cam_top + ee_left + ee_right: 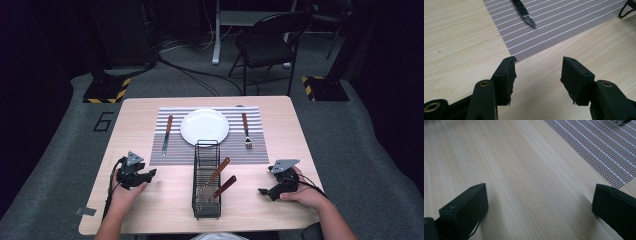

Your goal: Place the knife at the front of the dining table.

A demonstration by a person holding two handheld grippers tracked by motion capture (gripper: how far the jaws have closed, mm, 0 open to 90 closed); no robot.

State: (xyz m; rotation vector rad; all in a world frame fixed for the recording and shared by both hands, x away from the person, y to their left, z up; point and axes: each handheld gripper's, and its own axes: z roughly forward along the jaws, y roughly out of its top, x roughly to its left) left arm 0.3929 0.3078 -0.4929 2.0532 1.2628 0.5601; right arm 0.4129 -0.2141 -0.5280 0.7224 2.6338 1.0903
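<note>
The left gripper (148, 175) sits lower left of the high view, jaws wide, nothing between them – bare table (280, 210) below. The right gripper (264, 191), lower right, is spread wider, also empty. Center frame, a black wire basket (207, 150) holds 2 wood-handled utensils (218, 171). Upper center: striped placemat (257, 152) w/ white plate (204, 127), knife (166, 134) left, fork (246, 131) right.

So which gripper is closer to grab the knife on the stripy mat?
Probably the left gripper: the wooden-handled knife lies on the striped placemat's left side, on the left gripper's side, jaws open.
</note>
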